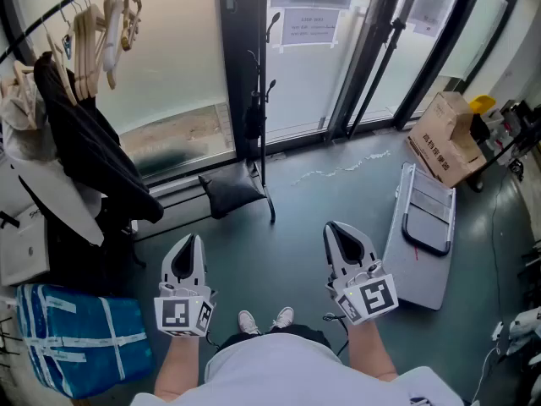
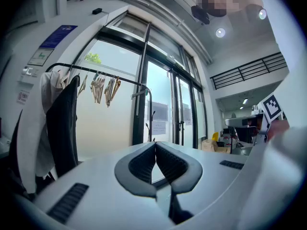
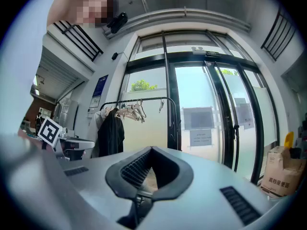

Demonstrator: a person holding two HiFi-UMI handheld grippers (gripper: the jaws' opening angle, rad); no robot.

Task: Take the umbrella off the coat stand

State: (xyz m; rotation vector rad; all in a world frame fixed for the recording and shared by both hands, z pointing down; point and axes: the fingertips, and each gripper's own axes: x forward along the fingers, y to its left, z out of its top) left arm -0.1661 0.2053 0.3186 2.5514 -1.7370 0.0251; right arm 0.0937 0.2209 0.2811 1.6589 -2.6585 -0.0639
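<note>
Both grippers shut, umbrella on the stand ahead

My left gripper (image 1: 193, 240) and right gripper (image 1: 335, 227) are held level side by side over the grey floor (image 1: 313, 201). Each one's jaws are pressed together at the tips w/ nothing between them, as both gripper views show.

The umbrella (image 1: 253, 112) looks to be the slim dark shape hanging high on the thin stand (image 1: 269, 200), straight ahead by the glass door (image 1: 308, 66) and well apart from both grippers. It's hard to read vs the black door frame behind it. A dark bag (image 1: 230, 194) lies at the stand's foot.

Containers:
- Cardboard box (image 1: 448, 138) far right on the floor, tilted, flaps down, so I can't see what's in it. A yellow thing (image 1: 483, 104) is just behind it.
- Blue parcel (image 1: 76, 338) near left, taped shut, contents not visible.

To the left is a rail (image 1: 51, 11) w/ empty hangers (image 1: 106, 28), a black coat (image 1: 93, 155) and a pale garment beside it. A folded step stool (image 1: 423, 235) lies flat on the floor just right of my right gripper
</note>
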